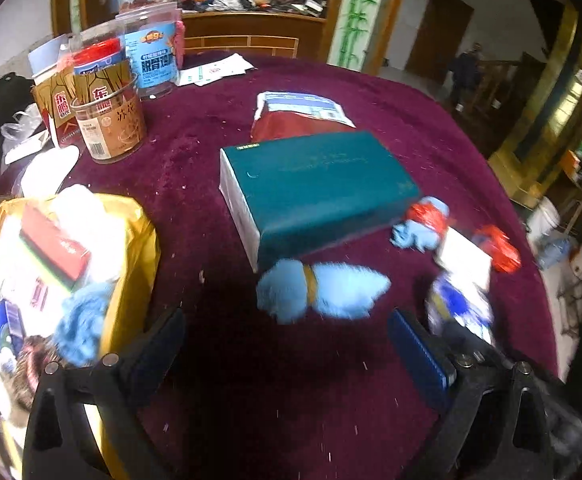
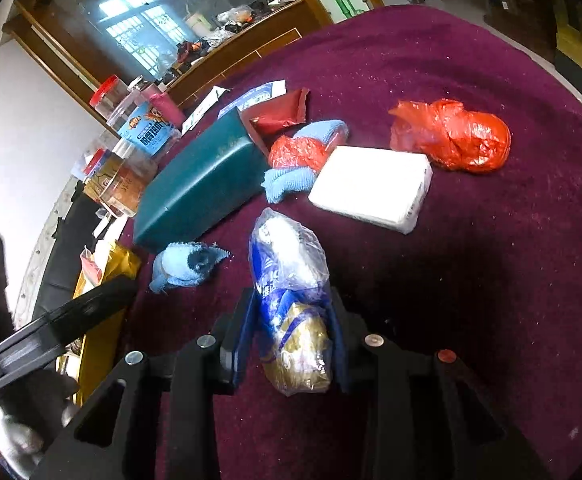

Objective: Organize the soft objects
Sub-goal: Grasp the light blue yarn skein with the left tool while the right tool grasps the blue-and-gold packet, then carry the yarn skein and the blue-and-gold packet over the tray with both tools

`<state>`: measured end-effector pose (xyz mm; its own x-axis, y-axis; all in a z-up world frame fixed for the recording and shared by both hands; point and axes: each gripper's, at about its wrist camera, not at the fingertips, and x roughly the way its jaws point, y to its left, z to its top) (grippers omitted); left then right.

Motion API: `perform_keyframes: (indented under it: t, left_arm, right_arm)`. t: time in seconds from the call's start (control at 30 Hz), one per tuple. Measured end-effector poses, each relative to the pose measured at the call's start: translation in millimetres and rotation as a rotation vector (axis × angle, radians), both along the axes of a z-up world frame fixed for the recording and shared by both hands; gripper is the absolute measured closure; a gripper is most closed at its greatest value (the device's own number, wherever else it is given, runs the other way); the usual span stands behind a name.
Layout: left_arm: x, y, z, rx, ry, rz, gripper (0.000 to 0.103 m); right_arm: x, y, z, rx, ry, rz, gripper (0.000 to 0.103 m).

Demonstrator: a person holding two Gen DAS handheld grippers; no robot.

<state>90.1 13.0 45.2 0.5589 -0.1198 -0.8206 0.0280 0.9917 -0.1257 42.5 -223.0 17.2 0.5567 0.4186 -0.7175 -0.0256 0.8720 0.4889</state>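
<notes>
- Purple velvet covers the round desk (image 2: 471, 80), and a mirrored wooden cabinet stands at the far side of the room.
- Right gripper (image 2: 293, 336) angles down over the near part of the desk, its fingers (image 2: 239, 336) clamped on a blue-and-gold plastic-wrapped pack (image 2: 291, 300); the pads press both sides and the wrapper bulges out beyond them.
- Left gripper (image 1: 287, 340) tilts down too, fingers (image 1: 419, 352) wide apart, nothing between them.
- Just beyond the left gripper's fingers lies a light blue cloth bundle (image 1: 323, 288) with a yellow band round its middle, resting on the velvet against the near edge of the teal box (image 1: 315, 188).
- Far of the held pack sits a white tissue pack (image 2: 371, 188), with a red plastic bag (image 2: 455, 136) to its right.
- A second blue cloth (image 2: 303, 160), with red plastic over it, lies between the teal box and the tissue pack.
- Over on the left, a yellow bag (image 1: 131, 248) stands open with boxes and a blue cloth inside.
- Jars (image 1: 111, 120) with red lids crowd the far left; their labels carry Chinese print, and I cannot read more than that through the blur.
</notes>
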Motion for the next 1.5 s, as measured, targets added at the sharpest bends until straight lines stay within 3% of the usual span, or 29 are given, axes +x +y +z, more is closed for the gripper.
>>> perform_keyframes:
  t: [0.2, 0.27, 0.33, 0.4, 0.43, 0.5, 0.73, 0.9, 1.07, 1.2, 1.37, 1.5]
  left_arm:
    - [21, -21, -25, 0.136, -0.019, 0.013, 0.001]
    - [23, -25, -36, 0.141, 0.007, -0.001, 0.002]
    - [20, -20, -38, 0.060, 0.019, -0.008, 0.023]
    - [16, -14, -30, -0.042, 0.031, -0.050, 0.053]
    - [15, -11, -28, -0.071, 0.044, -0.052, 0.062]
    - [7, -5, -20, -0.116, 0.045, -0.067, 0.069]
    - [-49, 20, 12, -0.208, -0.011, -0.133, 0.071]
    - [-98, 74, 48, -0.331, -0.063, -0.116, 0.071]
    - [-151, 149, 70, -0.271, -0.145, -0.008, 0.071]
    - [-186, 209, 64, -0.205, -0.153, 0.114, 0.070]
    - [-208, 246, 46, -0.160, -0.128, 0.169, 0.070]
    - [-206, 256, 24, -0.166, -0.082, 0.165, 0.070]
  right_arm:
    - [0, -5, 1, -0.005, 0.002, -0.022, 0.069]
    - [0, -7, 0, 0.005, 0.002, -0.033, 0.069]
    - [0, -10, 1, 0.004, -0.003, -0.044, 0.069]
    - [0, -10, 2, 0.004, -0.009, -0.051, 0.069]
    - [0, -10, 2, 0.003, -0.011, -0.052, 0.069]
    - [0, -9, 3, -0.008, -0.017, -0.050, 0.069]
    - [-1, -9, 1, -0.034, -0.028, -0.056, 0.069]
    - [-2, -9, 2, -0.055, -0.047, -0.061, 0.069]
    - [-3, -9, 4, -0.057, -0.062, -0.066, 0.069]
    - [-5, -6, 7, -0.087, -0.081, -0.072, 0.070]
    - [-17, 12, 29, -0.105, -0.125, -0.052, 0.070]
    - [-41, 55, 55, -0.053, -0.146, 0.060, 0.070]
